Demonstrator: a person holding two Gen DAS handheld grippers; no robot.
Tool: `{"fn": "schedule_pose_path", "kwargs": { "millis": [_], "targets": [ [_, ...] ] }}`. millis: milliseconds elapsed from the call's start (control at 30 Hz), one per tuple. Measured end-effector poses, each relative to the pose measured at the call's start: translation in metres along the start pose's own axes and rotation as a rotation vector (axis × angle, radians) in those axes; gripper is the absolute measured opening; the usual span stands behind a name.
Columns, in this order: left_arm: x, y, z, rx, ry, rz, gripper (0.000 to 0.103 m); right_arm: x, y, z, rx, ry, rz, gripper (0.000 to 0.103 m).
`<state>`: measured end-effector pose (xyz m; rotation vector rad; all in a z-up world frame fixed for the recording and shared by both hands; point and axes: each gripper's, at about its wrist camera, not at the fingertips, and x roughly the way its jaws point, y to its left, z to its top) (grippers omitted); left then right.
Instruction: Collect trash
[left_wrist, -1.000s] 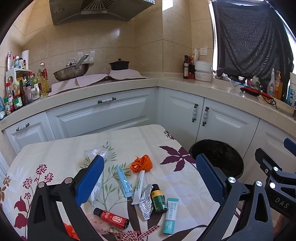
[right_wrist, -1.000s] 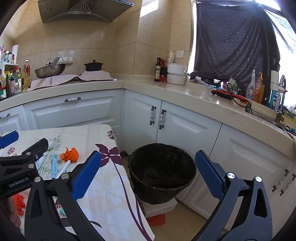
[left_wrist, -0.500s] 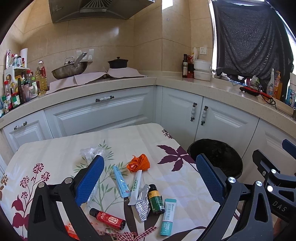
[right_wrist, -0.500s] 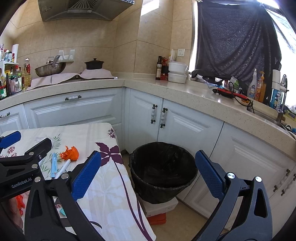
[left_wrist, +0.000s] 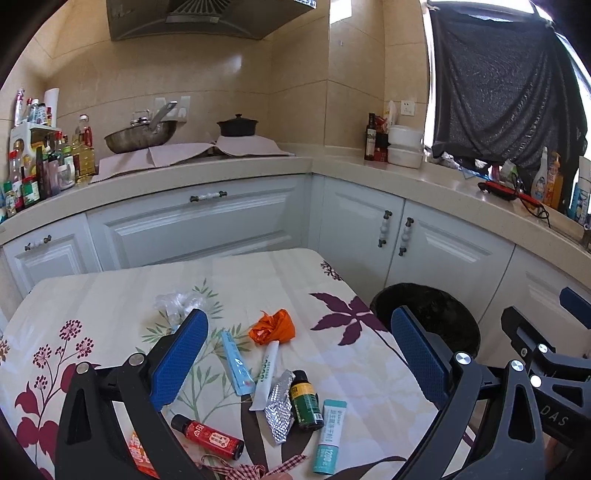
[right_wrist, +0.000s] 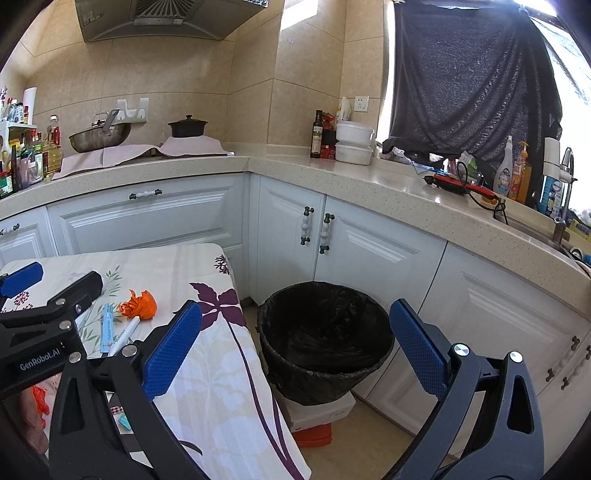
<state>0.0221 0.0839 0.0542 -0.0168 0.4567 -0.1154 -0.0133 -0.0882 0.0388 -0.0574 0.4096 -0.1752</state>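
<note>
Both claws are spread wide with nothing between their blue pads. The left claw (left_wrist: 299, 354) hangs over the counter (left_wrist: 110, 295), the small one draped in a flowered cloth, and the right claw (right_wrist: 295, 343) hangs past that counter's edge, above the bin (right_wrist: 325, 332).

The bin is black, lined with a black bag, and stands on the floor just beside the counter's right edge, in front of the white cabinet doors (right_wrist: 314, 229). It sits on a pale box (right_wrist: 325, 413) with something red under that.

The trash lies scattered on the cloth, all taken here from the orange wad (left_wrist: 273, 326) near the middle. Touching the wad's near side is a white tube (left_wrist: 266, 373), pointing back toward the claw. Just left of the wad lies a light blue tube (left_wrist: 236, 363). Farther left and behind is a clump of clear plastic (left_wrist: 177, 301). Nearer than the wad, past the white tube's end, a foil strip (left_wrist: 279, 404) lies against a dark green bottle (left_wrist: 304, 400), and a teal tube (left_wrist: 328, 435) lies just right of that bottle. Nearer and to the left is a red bottle (left_wrist: 208, 435) with a black cap, on its side. A checked ribbon (left_wrist: 255, 469) lies at the nearest edge.
</note>
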Motion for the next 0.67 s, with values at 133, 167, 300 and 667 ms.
{"fn": "schedule_pose_path", "kwargs": {
  "millis": [133, 167, 300, 667],
  "targets": [
    [0.0003, -0.0021, -0.0001, 0.004, 0.001, -0.005, 0.097, 0.0009, 0.0002, -0.0008, 0.001, 0.002, 0.003, 0.099],
    [0.0018, -0.0027, -0.0005, 0.004, 0.014, -0.001, 0.097, 0.0011, 0.0004, -0.0013, 0.001, 0.003, 0.004, 0.099],
    [0.0025, -0.0038, -0.0027, 0.01, 0.025, -0.012, 0.097, -0.0005, 0.0003, -0.0025, -0.002, 0.001, 0.005, 0.099],
    [-0.0068, -0.0098, 0.0009, 0.038, -0.015, -0.025, 0.097, -0.0037, -0.005, -0.0009, 0.015, -0.011, -0.006, 0.099]
  ]
}}
